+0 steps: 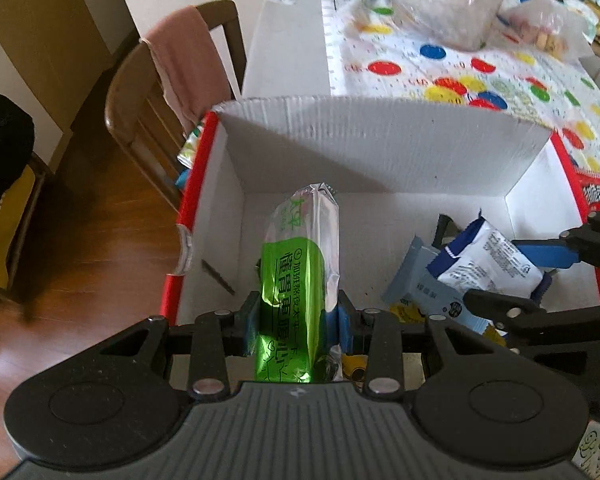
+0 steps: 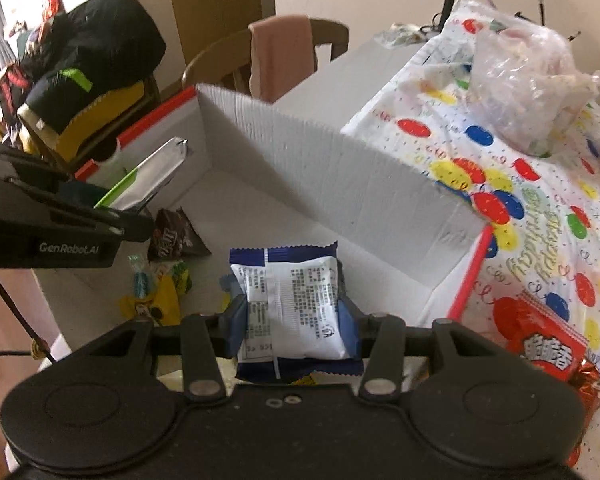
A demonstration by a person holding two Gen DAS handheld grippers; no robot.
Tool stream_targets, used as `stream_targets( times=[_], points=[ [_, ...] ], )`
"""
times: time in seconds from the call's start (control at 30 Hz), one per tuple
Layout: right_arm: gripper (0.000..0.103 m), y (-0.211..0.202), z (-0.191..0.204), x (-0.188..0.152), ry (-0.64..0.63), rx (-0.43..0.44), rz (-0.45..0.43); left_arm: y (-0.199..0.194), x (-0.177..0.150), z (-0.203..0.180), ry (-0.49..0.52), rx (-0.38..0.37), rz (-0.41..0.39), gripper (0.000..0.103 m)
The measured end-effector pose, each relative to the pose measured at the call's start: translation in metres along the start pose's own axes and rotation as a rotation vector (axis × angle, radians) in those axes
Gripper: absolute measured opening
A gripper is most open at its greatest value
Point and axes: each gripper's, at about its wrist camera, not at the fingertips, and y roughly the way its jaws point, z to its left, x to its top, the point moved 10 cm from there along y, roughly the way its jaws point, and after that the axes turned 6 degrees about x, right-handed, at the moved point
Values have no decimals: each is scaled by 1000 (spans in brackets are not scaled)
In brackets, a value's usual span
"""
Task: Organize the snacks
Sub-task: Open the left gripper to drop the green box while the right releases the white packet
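1. Wooden floor (image 1: 100,240) and brown wooden chair (image 1: 140,120) draped with pink cloth (image 1: 188,64) behind white table with balloon-print paper cover (image 2: 540,220).
2. Open white corrugated cardboard box with red edges (image 1: 380,140) on that table, both grippers above it.
3. Left gripper (image 1: 298,320) clamped on long green-and-silver foil snack pack (image 1: 300,264), lower end hidden behind gripper body.
4. Right gripper (image 2: 292,320) clamped on blue-and-white snack packet (image 2: 292,300).
5. Brown, yellow and pale blue packets on box floor, partly covered, print unreadable.
6. Red snack bag (image 2: 540,344) beside box, cut off by gripper.
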Motion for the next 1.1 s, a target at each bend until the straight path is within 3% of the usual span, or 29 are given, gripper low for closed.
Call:
stream_targets(
  times=[0.53, 0.9, 1.0, 1.1],
  points=[
    [46, 20, 1, -10, 21, -8, 66, 26, -8, -9, 8, -19, 63, 37],
    [50, 8, 2, -8, 48, 17, 30, 6, -9, -10, -2, -48, 14, 39],
    [53, -1, 0, -6, 60, 26, 8, -4, -10, -8, -11, -52, -5, 42],
    [65, -13, -1, -5, 74, 34, -22, -15, -11, -8, -14, -57, -28, 46]
  ],
)
